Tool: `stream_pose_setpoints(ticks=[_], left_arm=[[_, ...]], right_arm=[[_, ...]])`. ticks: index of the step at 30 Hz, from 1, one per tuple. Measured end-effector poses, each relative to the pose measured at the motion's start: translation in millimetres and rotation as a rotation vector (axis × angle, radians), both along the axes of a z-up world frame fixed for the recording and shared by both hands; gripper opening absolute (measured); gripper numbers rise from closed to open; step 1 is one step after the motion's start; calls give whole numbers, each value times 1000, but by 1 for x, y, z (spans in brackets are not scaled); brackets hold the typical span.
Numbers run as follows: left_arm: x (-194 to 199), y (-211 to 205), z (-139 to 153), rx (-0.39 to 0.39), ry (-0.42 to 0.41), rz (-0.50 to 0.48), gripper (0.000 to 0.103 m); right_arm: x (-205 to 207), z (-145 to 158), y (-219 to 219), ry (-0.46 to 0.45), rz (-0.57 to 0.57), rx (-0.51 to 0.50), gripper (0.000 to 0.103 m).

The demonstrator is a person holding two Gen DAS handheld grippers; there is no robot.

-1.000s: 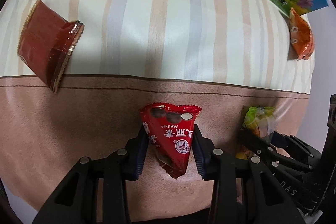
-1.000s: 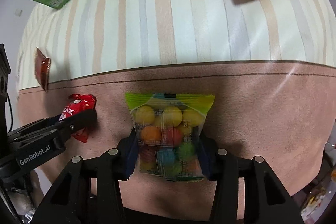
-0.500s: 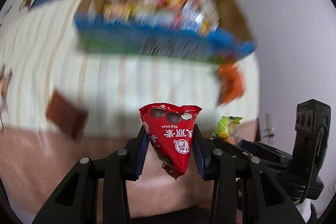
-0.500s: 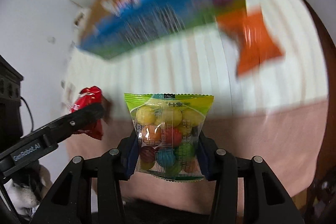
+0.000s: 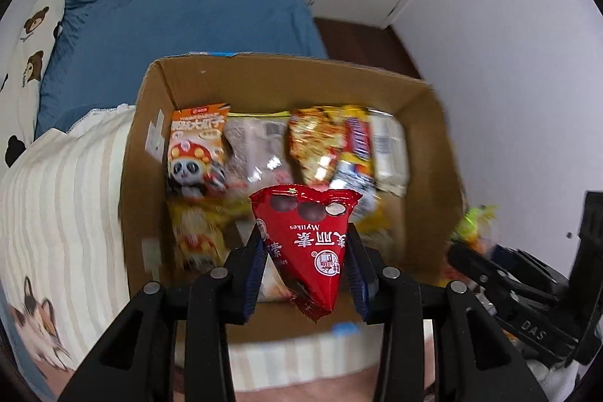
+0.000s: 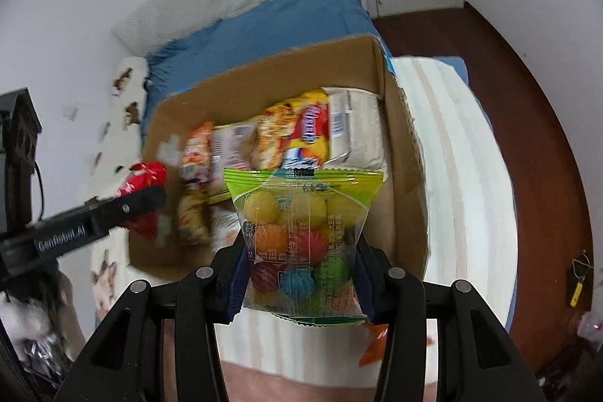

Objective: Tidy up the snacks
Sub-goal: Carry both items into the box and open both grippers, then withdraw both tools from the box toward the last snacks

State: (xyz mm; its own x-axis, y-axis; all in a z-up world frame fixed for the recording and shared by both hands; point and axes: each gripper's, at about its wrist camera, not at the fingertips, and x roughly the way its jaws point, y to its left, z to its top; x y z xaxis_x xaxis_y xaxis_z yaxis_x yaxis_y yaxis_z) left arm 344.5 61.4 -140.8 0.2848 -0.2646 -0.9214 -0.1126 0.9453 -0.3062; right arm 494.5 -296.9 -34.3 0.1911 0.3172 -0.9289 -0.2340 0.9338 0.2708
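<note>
My left gripper [image 5: 306,262] is shut on a red triangular chocolate packet [image 5: 307,243], held in the air over the near part of an open cardboard box [image 5: 150,123]. The box holds several snack packs, among them an orange panda packet [image 5: 198,145]. My right gripper [image 6: 299,274] is shut on a clear bag of coloured gum balls [image 6: 301,243] with a green top, also above the box [image 6: 399,153]. In the right wrist view the left gripper [image 6: 132,210] with its red packet [image 6: 145,176] hangs at the box's left side.
The box sits on a bed with a cream striped cover [image 5: 64,206] and a blue quilt [image 5: 169,21] behind it. An orange packet [image 6: 373,345] lies on the cover near the right gripper. White walls, a door and dark wooden floor [image 6: 527,70] lie to the right.
Both grippers rose from low over the bedcover and swung toward the box, each keeping its packet. The box's inside has come into view; the brown packet on the cover has dropped out of sight.
</note>
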Motion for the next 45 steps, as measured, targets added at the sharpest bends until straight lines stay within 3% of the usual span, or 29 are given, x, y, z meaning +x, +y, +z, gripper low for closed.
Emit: stream_pose_setpoints(ticks=[7, 9, 10, 11, 13, 14, 17, 24, 32, 45], left_arm=[[49, 4, -54, 33, 158, -27, 37], [53, 7, -64, 26, 193, -16, 39], [55, 7, -68, 33, 204, -14, 49], [57, 8, -70, 49, 208, -15, 58], [59, 7, -72, 76, 202, -19, 88], [58, 7, -71, 64, 198, -16, 90], [54, 5, -67, 40, 190, -18, 93], [35, -3, -58, 68, 135, -13, 96], [-12, -3, -27, 129, 40, 40, 96], [-67, -2, 17, 222, -118, 103, 96]], right_arm=[[33, -55, 1, 117, -4, -74, 52], [41, -65, 2, 118, -11, -110, 69], [43, -65, 3, 107, -11, -119, 84], [43, -64, 3, 106, -12, -103, 86], [44, -66, 5, 93, -13, -115, 90], [43, -67, 7, 92, -5, -110, 95], [42, -68, 12, 93, 8, -137, 96], [36, -64, 20, 61, 20, -193, 99], [25, -51, 20, 19, 11, -203, 99], [-26, -4, 21, -115, 31, -189, 99]])
